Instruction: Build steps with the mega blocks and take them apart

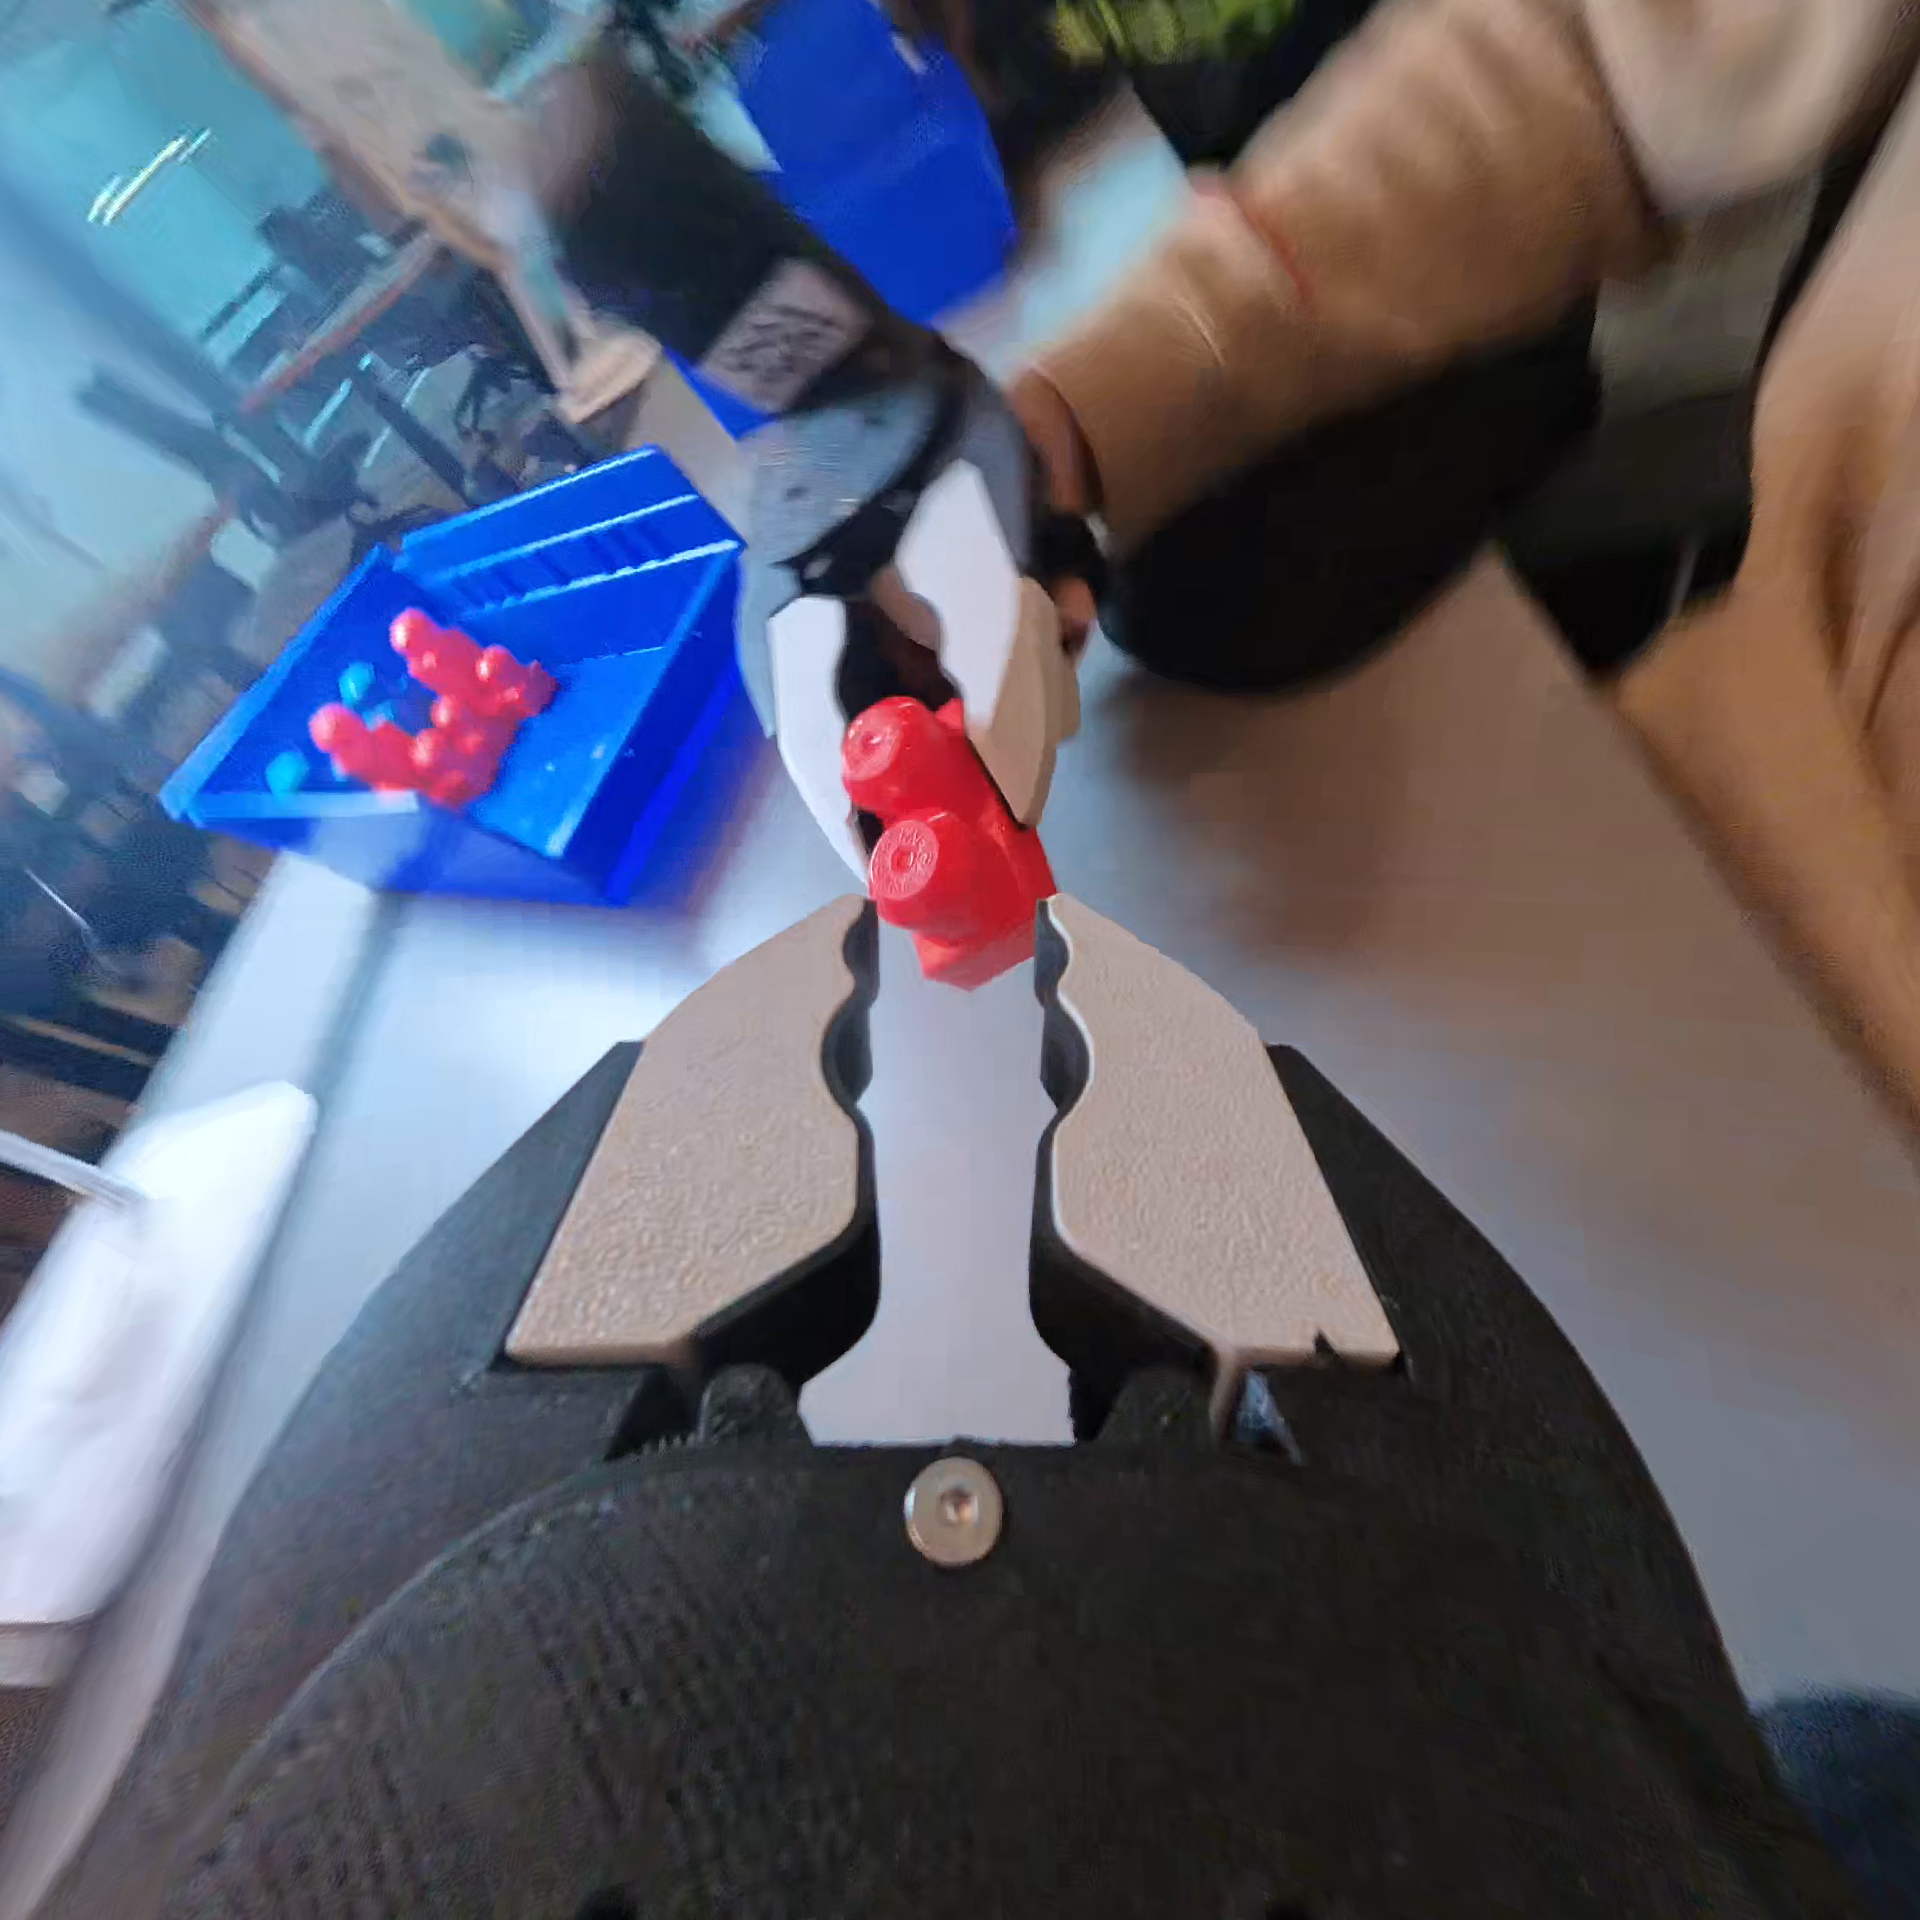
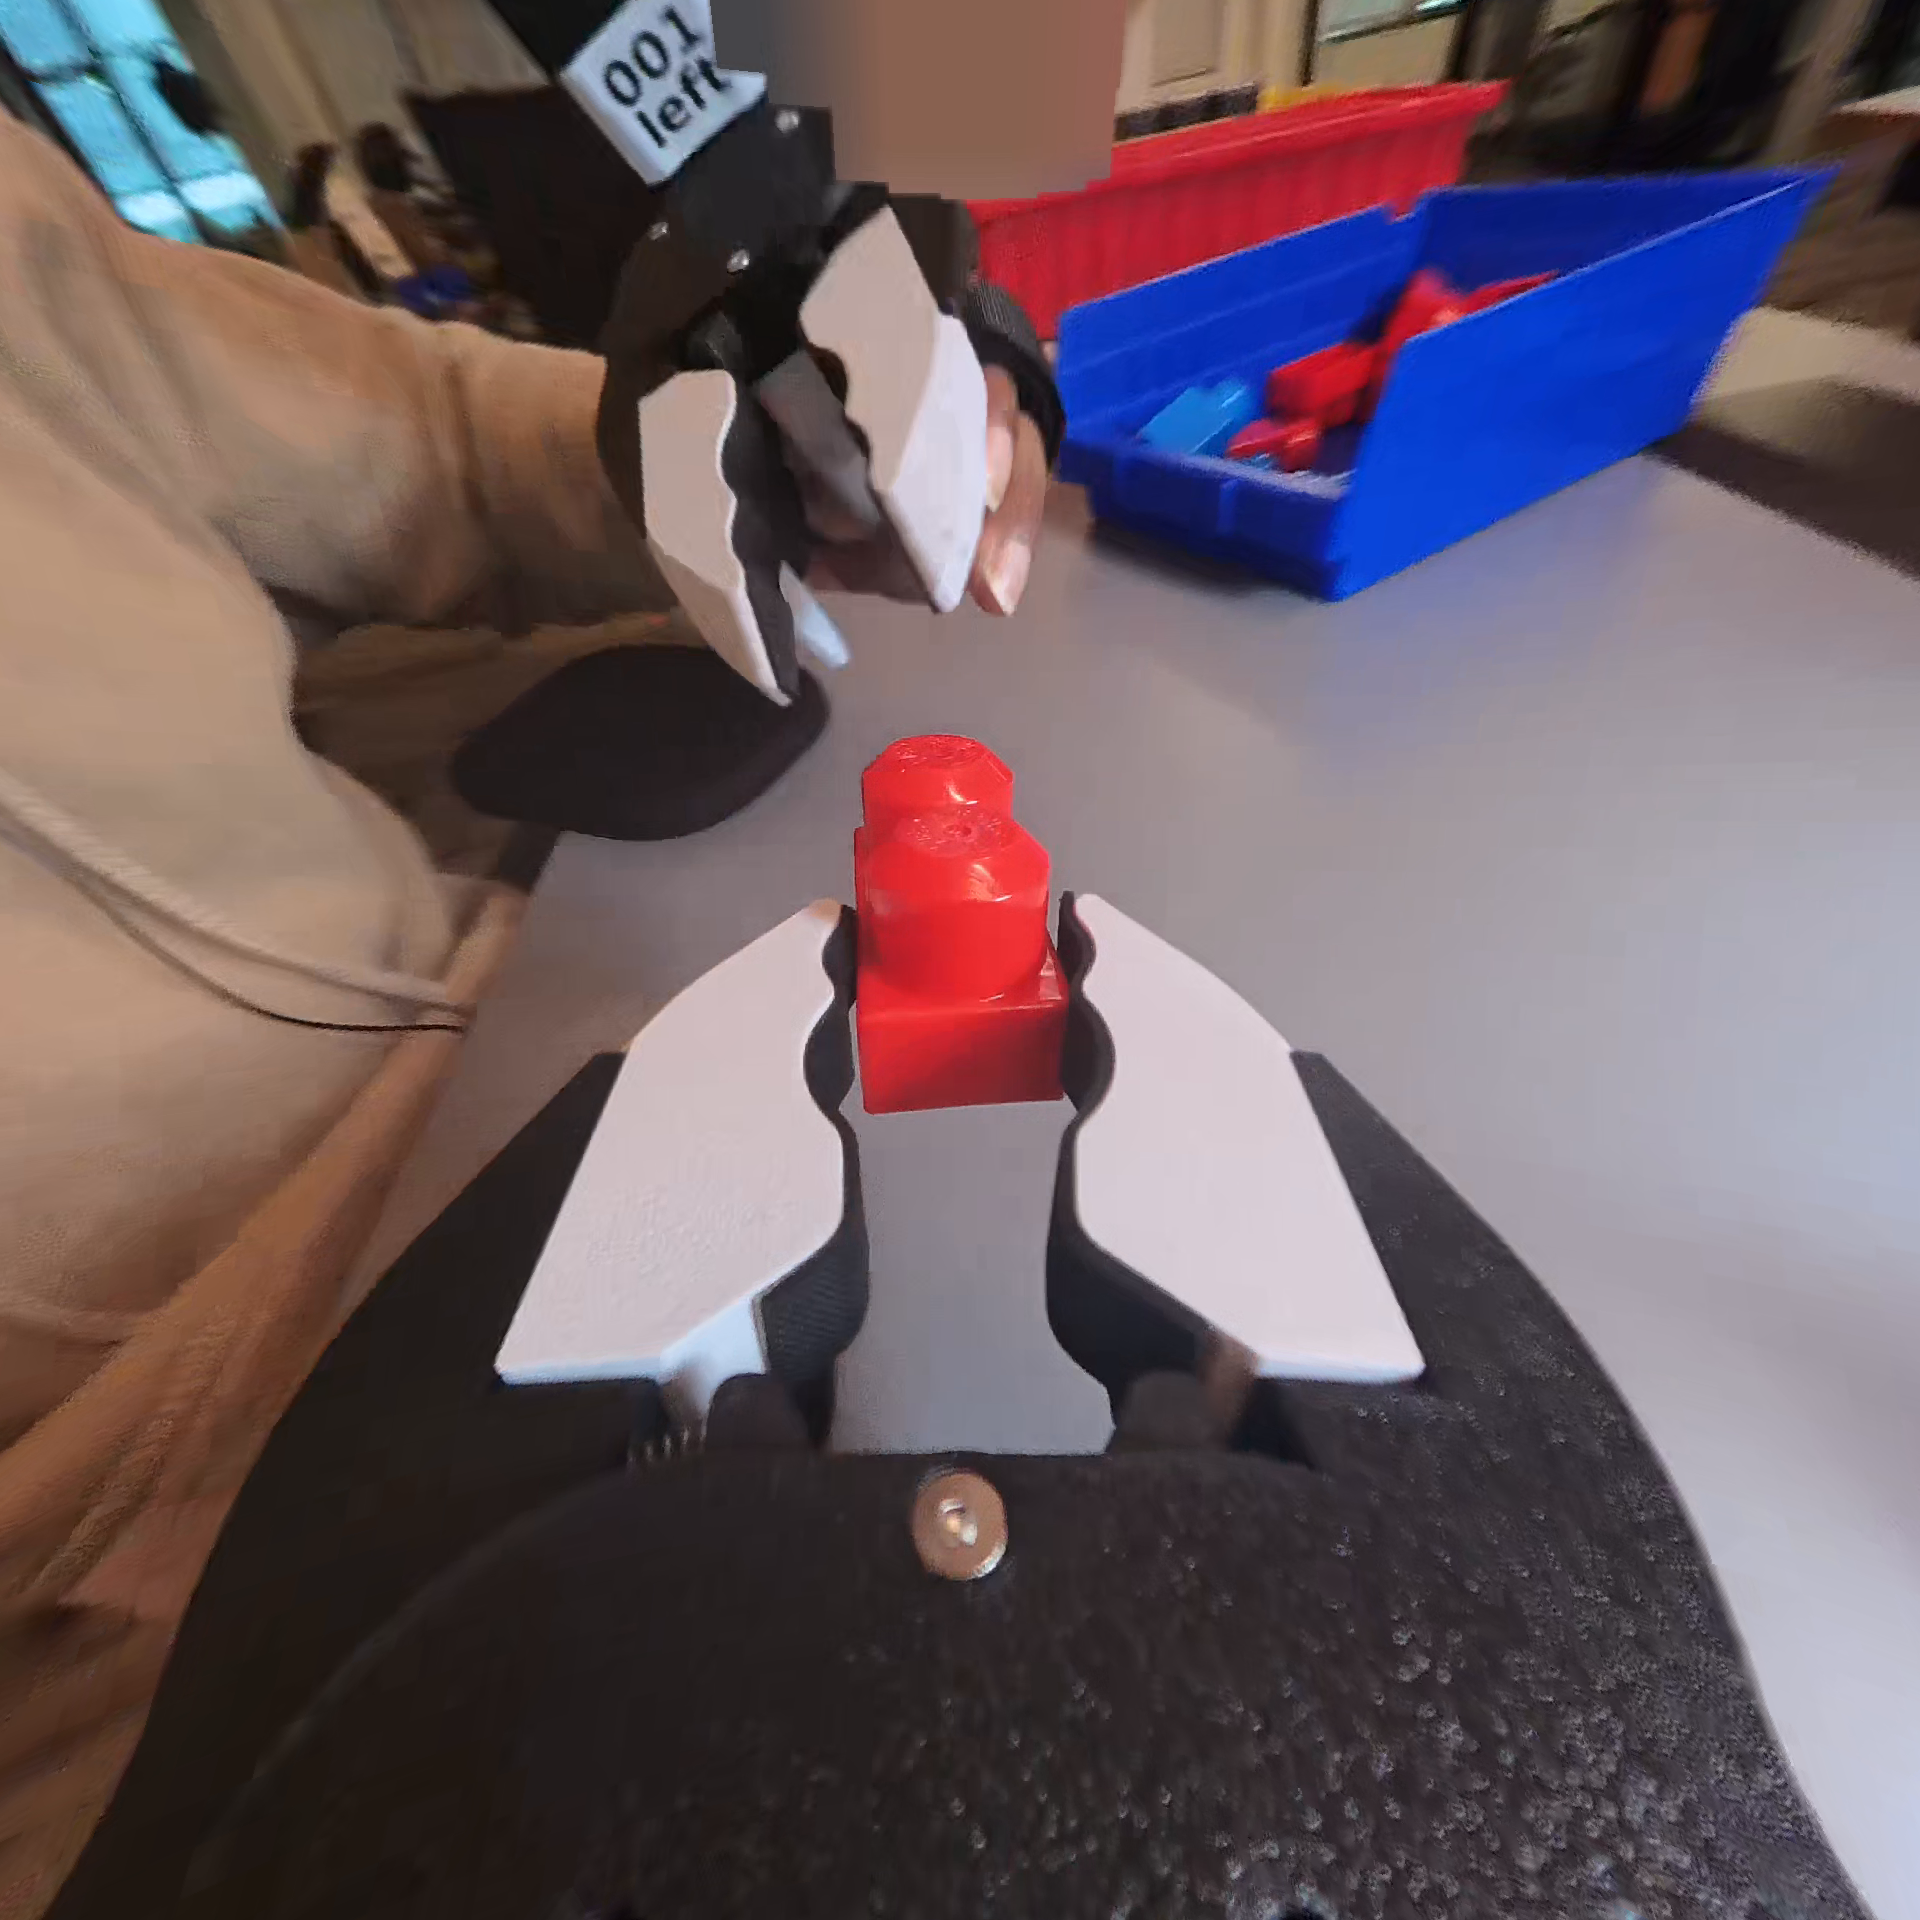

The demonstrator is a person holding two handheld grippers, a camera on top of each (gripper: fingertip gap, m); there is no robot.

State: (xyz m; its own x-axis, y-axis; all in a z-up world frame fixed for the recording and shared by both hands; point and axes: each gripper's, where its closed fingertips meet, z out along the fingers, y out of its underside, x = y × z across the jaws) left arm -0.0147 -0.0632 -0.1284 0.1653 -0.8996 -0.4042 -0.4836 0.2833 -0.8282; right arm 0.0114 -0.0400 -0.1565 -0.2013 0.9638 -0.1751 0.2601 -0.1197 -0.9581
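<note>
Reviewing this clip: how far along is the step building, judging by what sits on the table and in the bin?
Nothing looks built: no stacked blocks show on the grey table. In hand: the right gripper is shut on a red two-stud block, held above the table. The left gripper is open and empty, facing that block. Left to do: nearly everything, since the other red and blue blocks lie loose in the blue bin.

Each black tool (image 2: 956, 914) has pale wavy-edged fingers (image 2: 707, 1143), a silver screw (image 2: 958, 1536); tan sleeves (image 2: 208, 623).
</note>
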